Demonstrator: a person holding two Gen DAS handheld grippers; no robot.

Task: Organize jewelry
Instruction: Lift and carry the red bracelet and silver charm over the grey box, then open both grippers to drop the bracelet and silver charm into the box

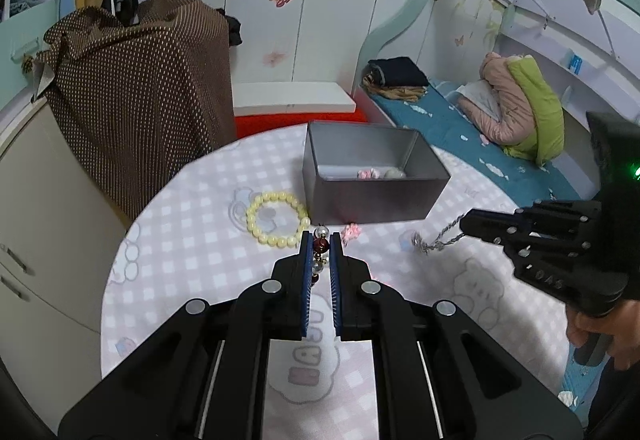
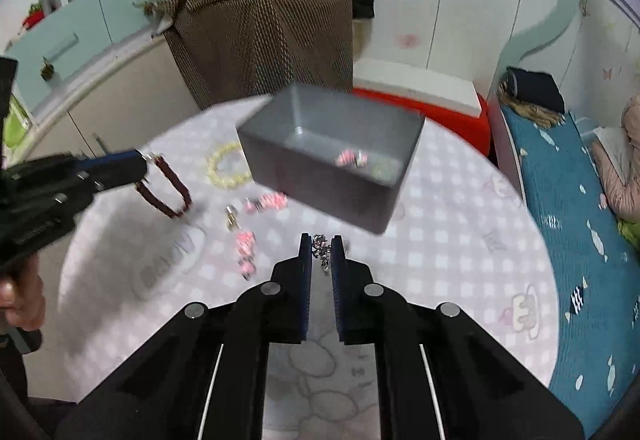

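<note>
My left gripper (image 1: pixel 321 246) is shut on a dark red bead bracelet (image 1: pixel 320 245) with pearl beads; in the right wrist view the bracelet (image 2: pixel 166 186) hangs in a loop from that gripper (image 2: pixel 142 162). My right gripper (image 2: pixel 321 248) is shut on a silver chain (image 2: pixel 321 250); in the left wrist view the chain (image 1: pixel 438 238) dangles from it (image 1: pixel 464 224) above the table. A grey box (image 1: pixel 372 176) stands on the round table (image 1: pixel 200 240) and holds pink and pale pieces (image 1: pixel 370 173). A cream bead bracelet (image 1: pixel 276 218) lies left of the box.
Pink jewelry pieces (image 2: pixel 266 202) and a small metal piece (image 2: pixel 232 218) lie on the checked cloth in front of the box. A brown dotted cloth (image 1: pixel 136 88) covers furniture behind the table. A bed with a blue sheet (image 1: pixel 460 128) runs along the right.
</note>
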